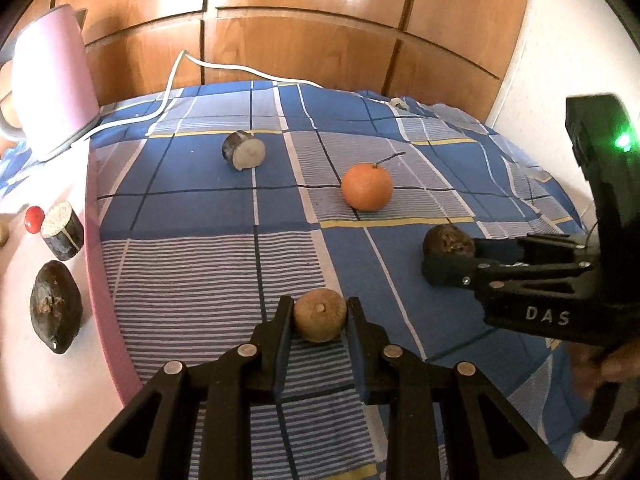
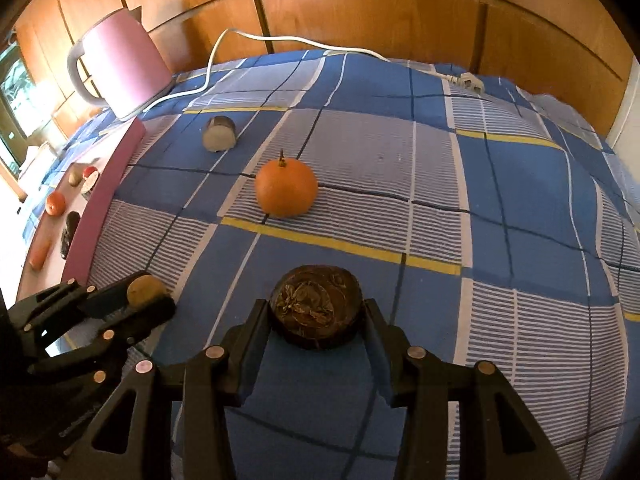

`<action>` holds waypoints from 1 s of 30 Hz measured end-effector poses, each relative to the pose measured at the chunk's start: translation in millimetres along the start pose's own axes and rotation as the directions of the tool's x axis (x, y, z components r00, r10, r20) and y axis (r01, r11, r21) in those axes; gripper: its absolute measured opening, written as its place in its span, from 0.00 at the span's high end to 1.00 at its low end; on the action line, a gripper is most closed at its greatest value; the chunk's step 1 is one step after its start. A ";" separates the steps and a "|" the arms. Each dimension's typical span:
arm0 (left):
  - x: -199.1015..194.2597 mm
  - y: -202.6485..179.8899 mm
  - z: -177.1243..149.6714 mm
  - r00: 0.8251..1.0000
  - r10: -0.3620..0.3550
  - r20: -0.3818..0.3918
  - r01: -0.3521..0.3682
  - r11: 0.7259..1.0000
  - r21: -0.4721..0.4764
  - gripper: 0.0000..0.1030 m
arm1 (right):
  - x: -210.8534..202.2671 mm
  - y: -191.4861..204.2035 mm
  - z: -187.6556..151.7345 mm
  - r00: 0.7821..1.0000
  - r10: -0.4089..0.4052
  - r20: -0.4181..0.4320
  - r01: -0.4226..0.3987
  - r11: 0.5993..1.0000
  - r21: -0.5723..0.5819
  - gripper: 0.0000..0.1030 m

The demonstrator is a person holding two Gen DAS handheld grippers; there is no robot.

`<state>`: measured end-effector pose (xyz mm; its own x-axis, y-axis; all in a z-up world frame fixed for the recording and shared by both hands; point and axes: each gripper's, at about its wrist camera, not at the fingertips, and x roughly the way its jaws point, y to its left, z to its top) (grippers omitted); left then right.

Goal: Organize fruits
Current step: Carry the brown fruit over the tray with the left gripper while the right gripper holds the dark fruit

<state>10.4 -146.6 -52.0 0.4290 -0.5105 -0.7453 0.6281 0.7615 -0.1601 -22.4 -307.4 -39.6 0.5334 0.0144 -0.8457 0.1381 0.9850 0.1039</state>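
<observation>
Partway, by the look of it. Pink tray (image 1: 105, 280) at left already holds several pieces. Left gripper (image 1: 319, 312) clamps a small tan fruit (image 1: 319, 320); right gripper (image 2: 316, 312) clamps a dark round fruit (image 2: 317, 306). Orange (image 1: 367, 186) and a cut piece (image 1: 244, 149) lie loose on the blue checked cloth (image 1: 192, 264), still to gather.

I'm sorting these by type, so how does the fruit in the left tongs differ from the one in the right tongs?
The tan fruit in the left tongs is light brown, small and rounded; the dark fruit in the right tongs is near black, larger, flatter and wrinkled on top. Both are clamped between the pads, over the blue checked sheet.
</observation>
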 end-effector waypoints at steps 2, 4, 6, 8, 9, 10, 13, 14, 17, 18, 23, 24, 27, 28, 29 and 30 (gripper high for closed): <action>-7.6 0.2 1.2 1.000 -0.012 0.011 0.012 1.000 -0.006 0.75 | 0.3 -0.6 -0.2 1.000 0.002 0.003 -0.002 1.000 0.002 0.55; -15.7 2.0 3.7 0.999 -0.029 0.022 0.029 0.999 -0.019 0.75 | -0.7 -1.6 -0.8 1.000 0.007 0.006 -0.007 1.000 0.004 0.55; -29.0 7.6 7.9 0.998 -0.043 0.040 0.045 0.998 -0.049 0.75 | -0.2 -2.5 0.8 1.000 0.014 0.006 -0.014 1.000 0.009 0.55; -41.1 15.2 12.3 0.998 -0.036 0.054 0.040 0.996 -0.081 0.75 | -0.8 -4.1 1.3 1.000 0.021 0.011 -0.022 0.999 0.023 0.55; -49.6 22.4 15.2 0.998 -0.025 0.064 0.031 0.993 -0.110 0.75 | -0.5 -4.6 1.2 1.000 0.021 0.012 -0.022 0.999 0.027 0.55; -57.1 30.5 17.9 0.997 -0.010 0.073 0.020 0.990 -0.139 0.75 | -0.5 -4.4 1.3 1.000 0.019 0.013 -0.019 0.999 0.029 0.55; -76.4 56.7 24.3 0.994 0.055 0.096 -0.032 0.974 -0.224 0.75 | -0.3 -1.6 0.7 1.000 0.004 0.013 -0.004 1.000 0.020 0.55; -84.1 67.6 26.6 0.990 0.090 0.105 -0.061 0.966 -0.253 0.75 | -0.1 -0.9 0.6 1.000 -0.001 0.014 0.001 1.000 0.015 0.55; -101.5 92.4 30.0 0.975 0.188 0.121 -0.145 0.944 -0.298 0.75 | -0.1 -0.4 0.2 1.000 -0.005 0.016 0.005 1.000 0.012 0.55; -106.5 100.1 30.3 0.968 0.219 0.123 -0.173 0.936 -0.306 0.75 | -0.3 0.0 -0.1 1.000 -0.006 0.017 0.006 1.000 0.011 0.55; -118.0 125.9 22.4 0.949 0.294 0.113 -0.240 0.907 -0.347 0.75 | -0.1 1.2 -0.5 1.000 -0.015 0.021 0.015 1.000 0.000 0.55; -118.9 129.5 20.7 0.947 0.301 0.110 -0.246 0.902 -0.354 0.75 | 0.0 1.2 -0.3 1.000 -0.016 0.021 0.016 1.000 -0.001 0.55; -121.7 138.7 14.4 0.941 0.326 0.097 -0.270 0.889 -0.369 0.75 | 0.1 1.5 0.3 1.000 -0.019 0.019 0.019 1.000 -0.005 0.55; -121.4 141.5 12.4 0.939 0.331 0.090 -0.276 0.886 -0.373 0.75 | 0.0 1.8 0.2 1.000 -0.020 0.019 0.020 1.000 -0.005 0.55; -121.0 145.6 9.4 0.938 0.336 0.080 -0.283 0.881 -0.380 0.75 | 0.0 2.2 0.2 1.000 -0.023 0.018 0.023 1.000 -0.007 0.55; -120.9 146.8 8.6 0.938 0.339 0.075 -0.287 0.878 -0.383 0.75 | 0.1 2.5 0.3 1.000 -0.024 0.018 0.025 1.000 -0.009 0.55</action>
<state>56.3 23.4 20.2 0.6639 -0.2506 -0.7046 0.1800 0.9680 -0.1747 -21.8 -305.0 -39.3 0.5448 -0.0127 -0.8385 0.1440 0.9865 0.0786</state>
